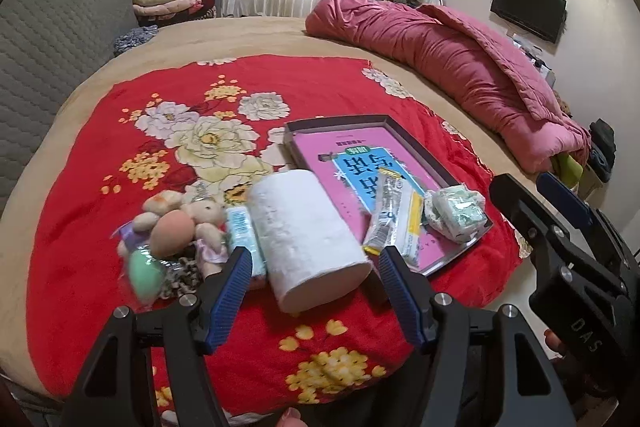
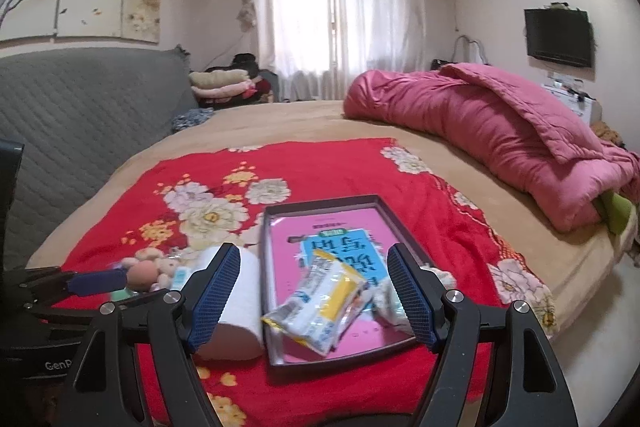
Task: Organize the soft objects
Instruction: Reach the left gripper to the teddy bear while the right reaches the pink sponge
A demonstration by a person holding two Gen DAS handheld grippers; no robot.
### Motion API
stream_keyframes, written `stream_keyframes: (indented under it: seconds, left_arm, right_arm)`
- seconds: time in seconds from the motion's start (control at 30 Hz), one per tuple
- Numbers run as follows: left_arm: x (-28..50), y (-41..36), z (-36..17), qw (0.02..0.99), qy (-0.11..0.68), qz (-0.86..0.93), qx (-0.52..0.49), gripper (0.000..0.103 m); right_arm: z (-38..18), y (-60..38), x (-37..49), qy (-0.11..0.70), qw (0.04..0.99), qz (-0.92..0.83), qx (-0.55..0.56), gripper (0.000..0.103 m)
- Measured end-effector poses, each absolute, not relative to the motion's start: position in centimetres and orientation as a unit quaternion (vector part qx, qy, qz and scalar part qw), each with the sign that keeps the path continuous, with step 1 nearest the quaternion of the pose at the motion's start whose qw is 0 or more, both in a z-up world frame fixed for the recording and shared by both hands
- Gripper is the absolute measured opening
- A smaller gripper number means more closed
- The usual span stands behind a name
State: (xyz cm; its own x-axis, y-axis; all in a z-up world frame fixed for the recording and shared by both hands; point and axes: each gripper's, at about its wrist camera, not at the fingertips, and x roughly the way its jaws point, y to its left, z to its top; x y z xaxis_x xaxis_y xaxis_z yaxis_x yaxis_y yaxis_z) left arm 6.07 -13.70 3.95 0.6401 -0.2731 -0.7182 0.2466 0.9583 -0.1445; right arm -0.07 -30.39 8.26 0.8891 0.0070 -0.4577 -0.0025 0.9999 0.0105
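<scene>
Both claws wide, empty. Roll (image 1: 308,239) lies left of tray (image 1: 460,253), lengthwise toward left claw (image 1: 312,297), nearer than right claw (image 2: 326,297).

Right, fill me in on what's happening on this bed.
A person holds two grippers above a red floral cloth, sorting soft items. Both the left gripper and the right gripper have open jaws and hold nothing. A snack packet and a crumpled wrapped bundle already lie in the dark tray. The toilet roll, a small tissue pack and the plush toys sit on the cloth beside it.
</scene>
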Motion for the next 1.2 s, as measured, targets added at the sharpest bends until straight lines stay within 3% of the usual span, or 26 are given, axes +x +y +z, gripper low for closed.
stream_keyframes:
  seconds: [0.57, 1.2]
  left_arm:
    - [4.1, -8.5, 4.0, 0.91, 0.398, -0.104, -0.044, 0.066]
    - [4.2, 0.4, 0.5, 0.898, 0.424, -0.032, -0.113, 0.066]
  right_arm:
    - [8.0, -24.9, -1.1, 0.245, 0.967, 0.065, -0.044, 0.077]
    - [5.5, -20.8, -0.4, 0.279, 0.95, 0.11, -0.088, 0.077]
